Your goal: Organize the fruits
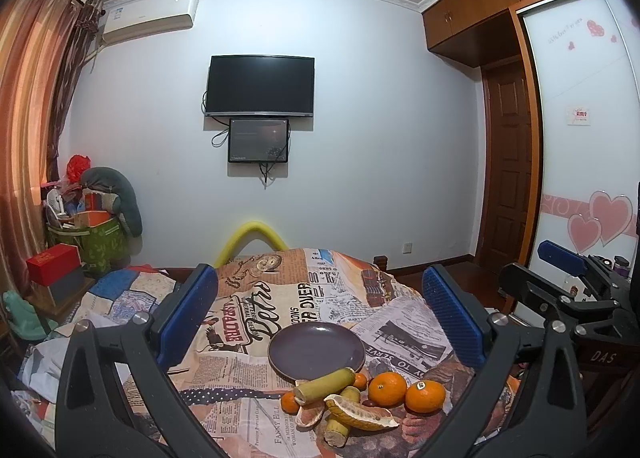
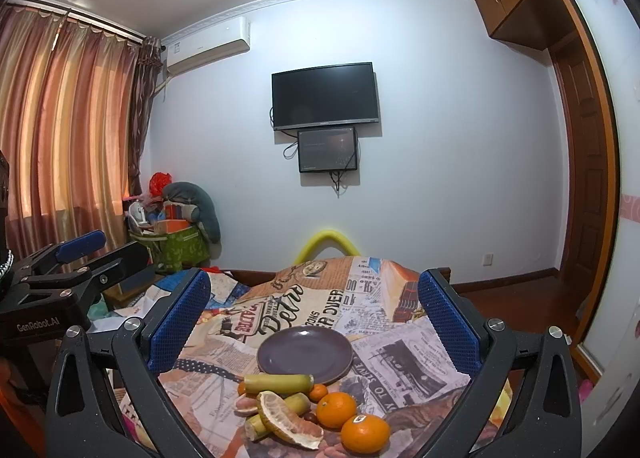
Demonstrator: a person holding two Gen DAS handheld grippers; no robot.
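Observation:
An empty purple plate point(image 1: 316, 350) point(image 2: 305, 354) sits on the newspaper-print cloth. In front of it lies a pile of fruit: two large oranges point(image 1: 387, 388) point(image 2: 336, 410), one with a sticker point(image 1: 425, 396) point(image 2: 365, 434), small tangerines point(image 1: 289, 403) point(image 2: 318, 392), sugarcane pieces point(image 1: 325, 380) point(image 2: 279, 383) and pomelo wedges point(image 1: 360, 414) point(image 2: 286, 424). My left gripper point(image 1: 320, 322) is open and empty, above and behind the pile. My right gripper point(image 2: 314, 326) is open and empty too. Each gripper shows at the edge of the other's view.
The table with the newspaper-print cloth point(image 1: 248, 322) point(image 2: 384, 334) drops off at its far edge by a yellow chair back point(image 1: 252, 236) point(image 2: 326, 242). Boxes and a green bag point(image 1: 100, 246) stand far left. A wardrobe point(image 1: 580, 137) lines the right side.

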